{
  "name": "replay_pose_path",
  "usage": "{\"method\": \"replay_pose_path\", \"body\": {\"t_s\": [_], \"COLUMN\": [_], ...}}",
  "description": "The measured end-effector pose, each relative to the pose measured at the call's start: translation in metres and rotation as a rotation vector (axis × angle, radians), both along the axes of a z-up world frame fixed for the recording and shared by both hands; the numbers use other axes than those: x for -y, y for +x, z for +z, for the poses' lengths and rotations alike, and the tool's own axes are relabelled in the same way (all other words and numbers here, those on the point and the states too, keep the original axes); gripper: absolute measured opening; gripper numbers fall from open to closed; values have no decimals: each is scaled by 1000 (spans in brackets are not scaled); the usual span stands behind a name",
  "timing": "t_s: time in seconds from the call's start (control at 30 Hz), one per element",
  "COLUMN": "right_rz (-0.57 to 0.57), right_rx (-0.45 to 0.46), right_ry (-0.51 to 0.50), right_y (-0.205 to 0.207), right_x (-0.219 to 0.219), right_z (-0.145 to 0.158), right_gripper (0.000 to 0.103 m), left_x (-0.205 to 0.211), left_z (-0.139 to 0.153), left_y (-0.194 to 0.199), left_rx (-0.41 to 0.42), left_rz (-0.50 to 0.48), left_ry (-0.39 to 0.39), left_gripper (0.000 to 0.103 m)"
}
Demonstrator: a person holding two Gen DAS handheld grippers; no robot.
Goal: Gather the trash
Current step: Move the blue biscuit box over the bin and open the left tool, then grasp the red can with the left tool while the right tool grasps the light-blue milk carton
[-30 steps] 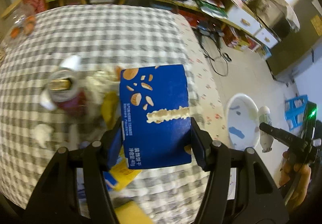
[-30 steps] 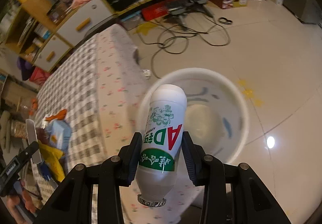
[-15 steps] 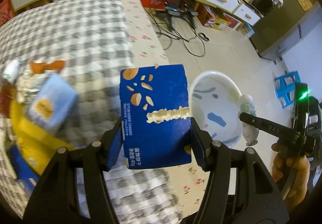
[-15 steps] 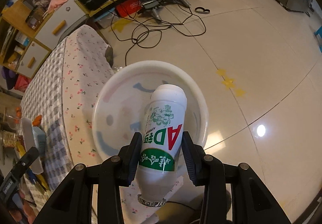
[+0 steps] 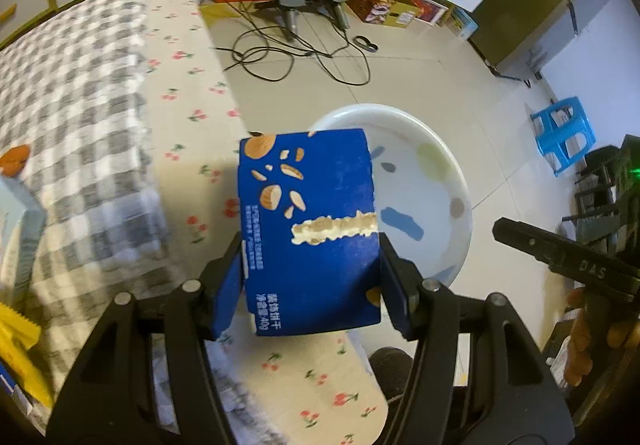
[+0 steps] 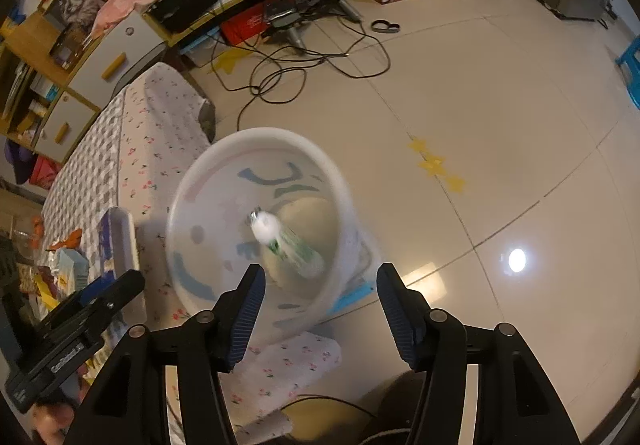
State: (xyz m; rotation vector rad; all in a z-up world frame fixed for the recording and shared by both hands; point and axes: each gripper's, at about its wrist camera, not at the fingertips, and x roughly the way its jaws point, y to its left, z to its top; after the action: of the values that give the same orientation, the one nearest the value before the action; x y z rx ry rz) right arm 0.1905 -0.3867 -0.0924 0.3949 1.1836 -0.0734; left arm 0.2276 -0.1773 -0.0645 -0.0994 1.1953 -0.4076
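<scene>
While left gripper [image 5: 310, 269] grips box [image 5: 308, 229], right gripper [image 6: 320, 295] spread above bin [image 6: 340, 181]

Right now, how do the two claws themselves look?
Both the left claw and right claw are matte black, with forked angular arms, silver screw heads and dark blue ribbed pads. White lettering marks their sides. An orange-gloved hand shows.

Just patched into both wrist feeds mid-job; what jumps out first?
In the left wrist view, the blue biscuit box fills the centre, clamped in the left claw at the table's edge beside the white bin on the floor. In the right wrist view, the right claw hangs open above that bin, with a blurred white bottle inside it.
</scene>
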Motion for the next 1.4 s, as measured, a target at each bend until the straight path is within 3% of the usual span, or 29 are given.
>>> {"method": "replay_pose_path", "body": {"t_s": [0.33, 0.37, 0.43, 0.5, 0.63, 0.93, 1.4], "right_rz": [-28, -31, -37, -39, -37, 3, 105], "right_rx": [14, 14, 14, 14, 19, 30, 48], "right_ry": [-29, -30, -30, -29, -29, -37, -74], "right_y": [-16, -17, -18, -19, -19, -13, 2], "right_x": [24, 25, 28, 29, 28, 8, -54], "right_z": [3, 3, 3, 3, 4, 9, 15], "right_gripper": [61, 61, 62, 62, 63, 65, 72], "left_x": [14, 15, 16, 16, 7, -29, -122], "left_z": [0, 2, 5, 11, 17, 24, 45], "left_y": [4, 3, 1, -3, -6, -15, -35], "left_rx": [25, 29, 55, 110, 128, 129, 103], "left_rz": [-76, -87, -89, -86, -80, -16, 140], "left_ry": [-25, -24, 2, 15, 33, 89, 135], "left_gripper": [64, 66, 86, 88, 96, 99, 100]}}
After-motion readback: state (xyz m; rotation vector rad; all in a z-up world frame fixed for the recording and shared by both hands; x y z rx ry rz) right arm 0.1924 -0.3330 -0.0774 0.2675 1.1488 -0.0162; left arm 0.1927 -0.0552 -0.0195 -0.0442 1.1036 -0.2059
